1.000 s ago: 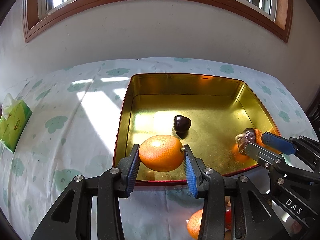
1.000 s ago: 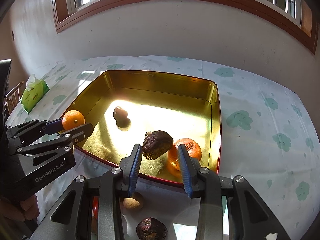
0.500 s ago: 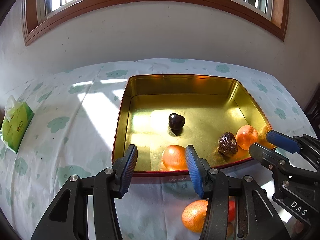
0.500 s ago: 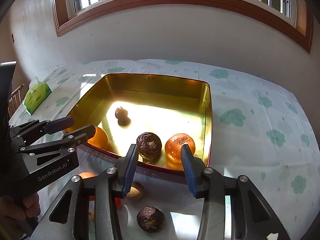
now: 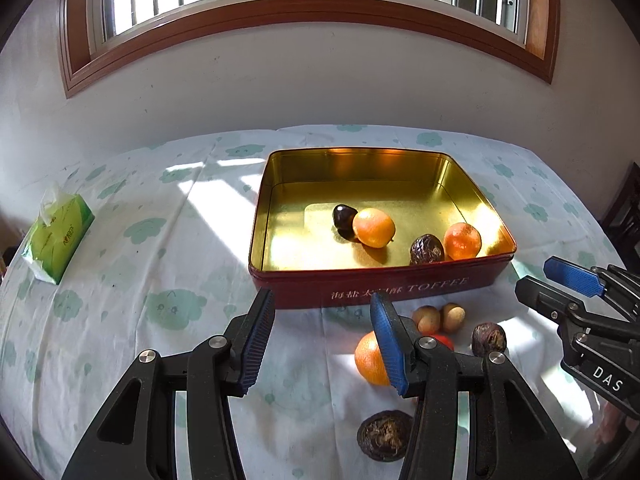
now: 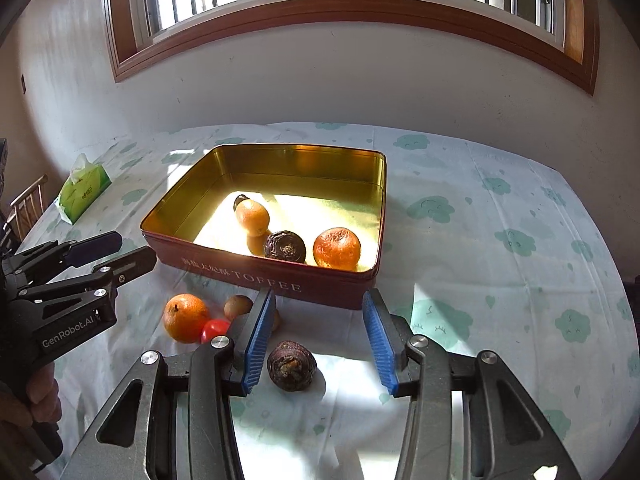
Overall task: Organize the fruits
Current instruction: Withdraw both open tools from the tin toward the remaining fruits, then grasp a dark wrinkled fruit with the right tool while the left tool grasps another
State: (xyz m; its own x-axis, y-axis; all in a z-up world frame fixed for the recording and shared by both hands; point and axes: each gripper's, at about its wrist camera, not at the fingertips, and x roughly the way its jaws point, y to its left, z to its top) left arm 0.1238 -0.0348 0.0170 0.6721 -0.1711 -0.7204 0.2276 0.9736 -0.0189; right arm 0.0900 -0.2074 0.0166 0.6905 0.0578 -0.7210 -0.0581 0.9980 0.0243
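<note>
the surface point(image 5: 132, 240) wears a pale cloth with green clouds. on it sits the red tin point(image 5: 380, 288), gold inside, holding two oranges point(image 5: 374, 227), a wrinkled dark fruit point(image 5: 426, 249) and a small dark one point(image 5: 344, 216). more fruit lies loose just in front. both left tongs point(image 5: 322, 336) and right tongs point(image 6: 316, 336) have just been opening and hang released, grasping nothing.
</note>
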